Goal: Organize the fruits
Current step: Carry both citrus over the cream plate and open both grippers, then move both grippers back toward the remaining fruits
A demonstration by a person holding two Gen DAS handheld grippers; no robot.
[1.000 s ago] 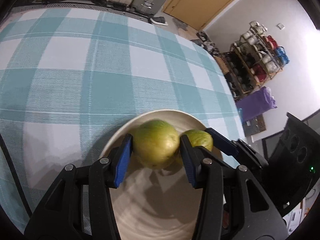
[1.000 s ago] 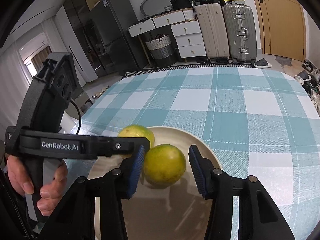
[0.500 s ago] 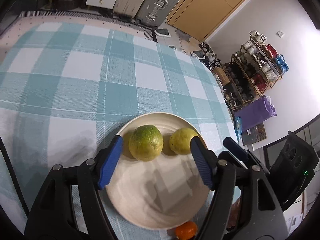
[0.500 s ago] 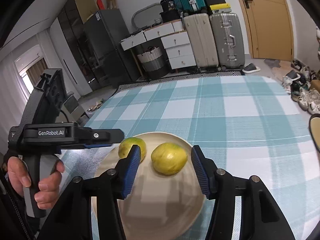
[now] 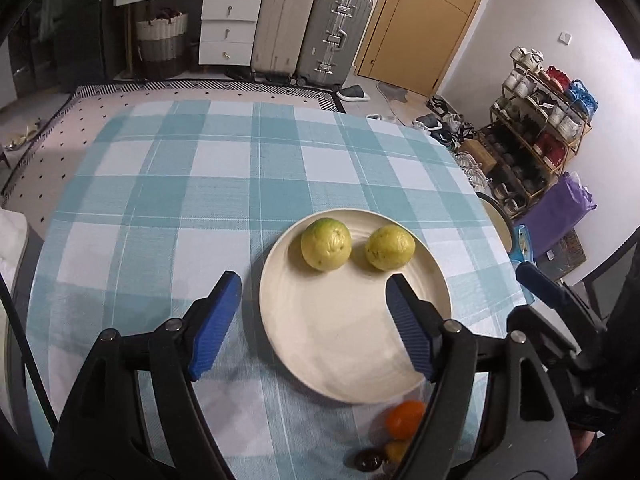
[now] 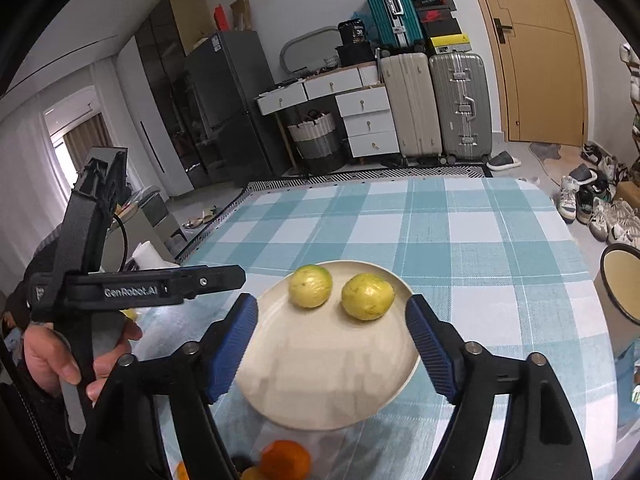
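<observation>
Left wrist view: my left tongs (image 5: 312,320) hang spread wide and empty over the near half of the plate (image 5: 340,352) on the checked table (image 5: 200,200). Two green-yellow fruits (image 5: 326,244) sit side by side at mid-frame. An orange fruit (image 5: 405,418) lies off the plate, low and right of centre, beneath these tongs.

Right wrist view: my right tongs (image 6: 332,344) gape empty too. The orange one sits at bottom centre, probably nearer this hand.

Two yellow-green guavas, one (image 5: 326,245) greener on top, the other (image 5: 390,248) paler, sit side by side, slightly apart, on the far half of a cream plate (image 5: 332,344). An orange (image 5: 404,418) lies just off its near rim.
</observation>
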